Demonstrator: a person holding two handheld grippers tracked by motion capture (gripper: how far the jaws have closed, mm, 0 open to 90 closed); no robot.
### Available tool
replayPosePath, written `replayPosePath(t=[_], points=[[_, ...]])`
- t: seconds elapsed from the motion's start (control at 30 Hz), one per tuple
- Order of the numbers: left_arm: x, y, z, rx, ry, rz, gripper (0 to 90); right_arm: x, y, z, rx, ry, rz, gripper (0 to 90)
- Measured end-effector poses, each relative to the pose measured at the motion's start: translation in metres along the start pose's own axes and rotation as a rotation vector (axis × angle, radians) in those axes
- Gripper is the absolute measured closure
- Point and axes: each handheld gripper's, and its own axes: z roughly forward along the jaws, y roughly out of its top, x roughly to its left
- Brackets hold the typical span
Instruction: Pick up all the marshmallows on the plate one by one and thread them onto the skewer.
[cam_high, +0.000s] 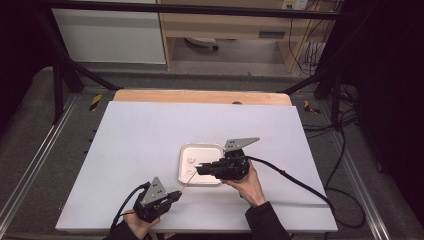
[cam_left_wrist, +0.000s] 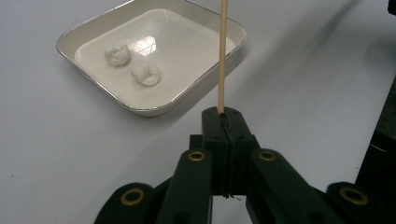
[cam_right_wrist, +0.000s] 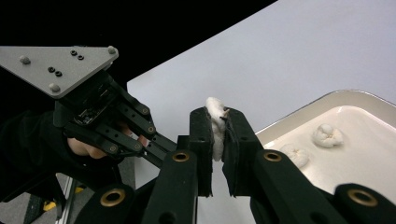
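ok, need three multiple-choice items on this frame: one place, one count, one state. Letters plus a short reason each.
1. Where is the tray?
A. far left corner of the table
B. on the table, by the right gripper
C. on the floor

2. How many white lumps lie in the tray?
A. two
B. four
C. none

3. What is the left gripper doing?
A. open above the tray
B. shut on a spoon
C. shut on a stick

Key: 1 B, the right gripper reaches over its near edge. 2 A, lumps and. 3 C, the stick rises from its closed jaws.
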Motion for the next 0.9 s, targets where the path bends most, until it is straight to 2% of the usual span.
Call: replayPosePath(t=[0.57, 0.77, 0.8, 0.83, 0.87, 0.9], points=[[0.000, 0.001, 0.001, 0.003, -0.021, -0.011, 89.1, 0.000, -0.002, 0.003, -0.011, 0.012, 0.005, 83.4], [0.000, 0.002, 0.001, 0.000, -0.013, -0.010, 89.2, 0.000, -0.003, 0.004, -0.006, 0.015, 0.003, 83.6], [0.000, 0.002, 0.000, -0.011, -0.012, -0.010, 89.3, 0.000, -0.004, 0.006, -0.003, 0.023, 0.005, 83.6], [0.000, 0.005, -0.004, -0.065, -0.030, -0.027, 89.3, 0.000, -0.004, 0.006, -0.003, 0.023, 0.005, 83.6], [-0.002, 0.013, -0.006, -0.069, -0.015, -0.016, 89.3, 0.001, -0.007, 0.014, 0.062, 0.045, 0.006, 83.2], [-0.004, 0.017, -0.005, -0.050, 0.035, 0.019, 89.2, 0.003, -0.012, 0.024, 0.091, 0.068, -0.002, 83.0]])
